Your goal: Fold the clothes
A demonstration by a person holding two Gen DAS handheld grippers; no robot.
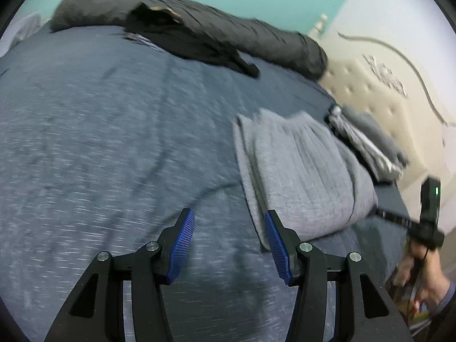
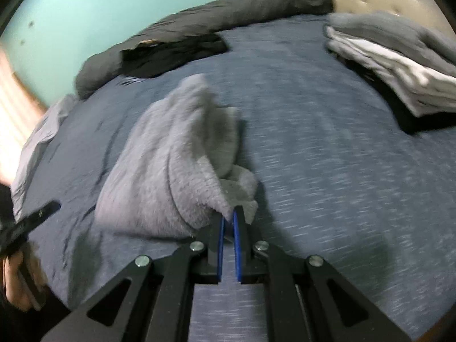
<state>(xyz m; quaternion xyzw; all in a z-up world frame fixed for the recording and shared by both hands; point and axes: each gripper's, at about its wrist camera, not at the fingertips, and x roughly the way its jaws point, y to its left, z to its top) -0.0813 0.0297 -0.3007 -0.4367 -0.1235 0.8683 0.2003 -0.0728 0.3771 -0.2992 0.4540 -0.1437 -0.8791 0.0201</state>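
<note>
Grey fleece garment (image 2: 171,165) at centre of the right wrist view, bunched and lifted off the blue-grey bedspread (image 2: 327,185), one edge pinched between the pressed-together blue pads of the right gripper (image 2: 228,216) — held by a corner, probably so the cloth hangs and can be carried or laid over in a fold. Same garment (image 1: 302,171) at centre right of the left wrist view, already doubled into a rough rectangle, with the left gripper (image 1: 229,225) spread wide and empty low in the frame just beside its near edge, placed as if ready to take a second corner, though blur leaves that open. Stack of folded grey, white and black pieces (image 2: 399,71) at upper right of the right view, well apart from the held garment — likely kept clear as the pile for finished items. Black garment (image 2: 171,51) at upper left, against a long dark rolled blanket (image 2: 242,5) along the far edge. No brand, label or readable writing anywhere; only a faint pale mark on the black garment, too blurred to read.
</note>
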